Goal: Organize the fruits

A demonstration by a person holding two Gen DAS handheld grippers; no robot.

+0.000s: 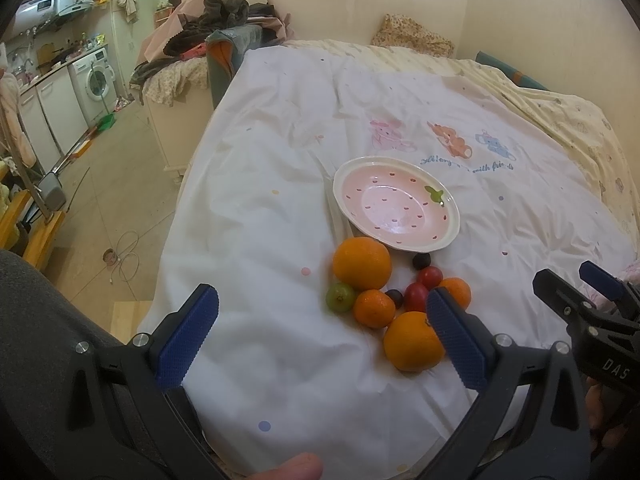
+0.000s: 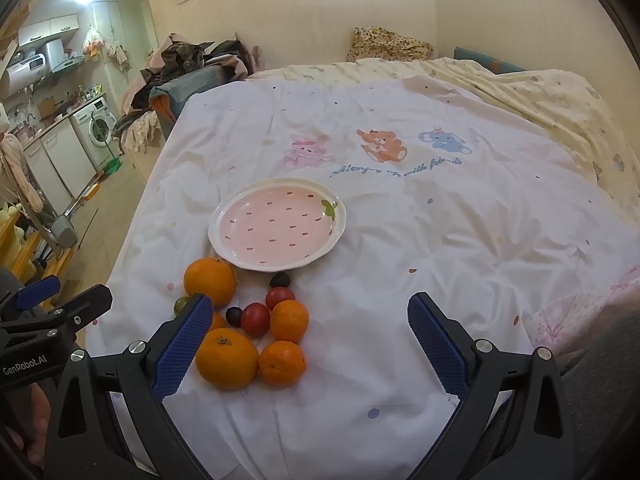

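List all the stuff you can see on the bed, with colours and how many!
plate: one, pink with a white rim, empty, beyond the fruit
big oranges: two, orange, one by the plate, one nearest the tools
small oranges: three, orange, in the cluster
red fruits: two, red, middle of the cluster
dark fruits: two, dark purple, one near the plate rim
green fruit: one, green, left edge
sheet: one, white, cartoon animals
left tool: open, empty
right tool: open, empty
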